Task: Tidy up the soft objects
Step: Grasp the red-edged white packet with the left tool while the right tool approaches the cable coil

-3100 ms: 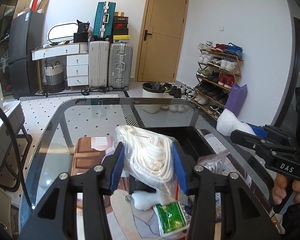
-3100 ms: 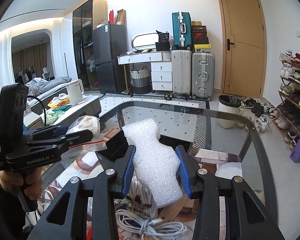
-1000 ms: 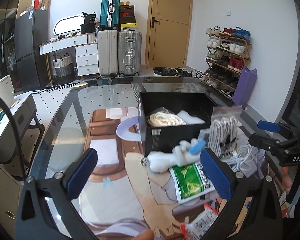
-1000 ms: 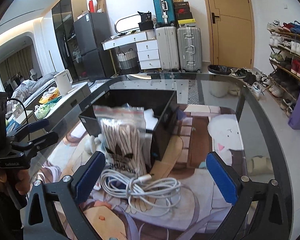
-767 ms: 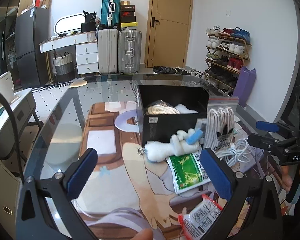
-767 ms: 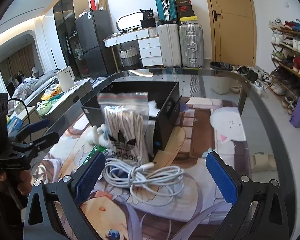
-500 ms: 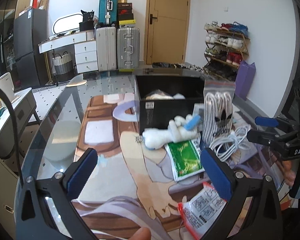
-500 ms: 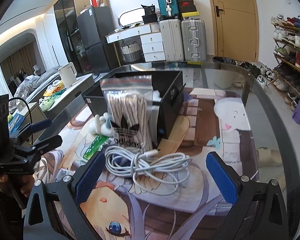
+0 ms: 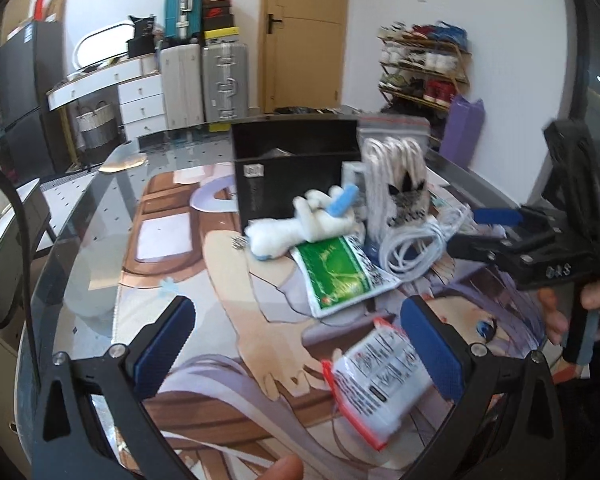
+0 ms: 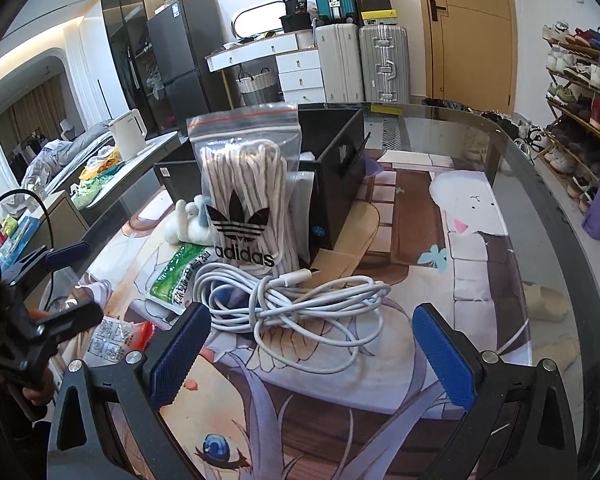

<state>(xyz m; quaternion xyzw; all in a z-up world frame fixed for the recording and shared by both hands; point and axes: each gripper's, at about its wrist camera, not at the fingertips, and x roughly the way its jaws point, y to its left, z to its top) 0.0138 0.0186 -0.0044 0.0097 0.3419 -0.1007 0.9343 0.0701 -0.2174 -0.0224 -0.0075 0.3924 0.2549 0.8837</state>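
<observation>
The glass bench [image 10: 540, 208] carries a black box [image 10: 336, 176] ahead of both tools. The right tool [image 10: 314, 344] hangs wide open and empty over a coiled white cable [image 10: 300, 300]; a bagged bundle of laces [image 10: 248, 184] leans upright against the box just beyond it. The left tool [image 9: 300, 344] is also spread open and holds nothing, with a white sachet [image 9: 380, 372] beside its right finger. A green packet [image 9: 336, 272] and a white plush toy [image 9: 300, 228] lie farther ahead.
</observation>
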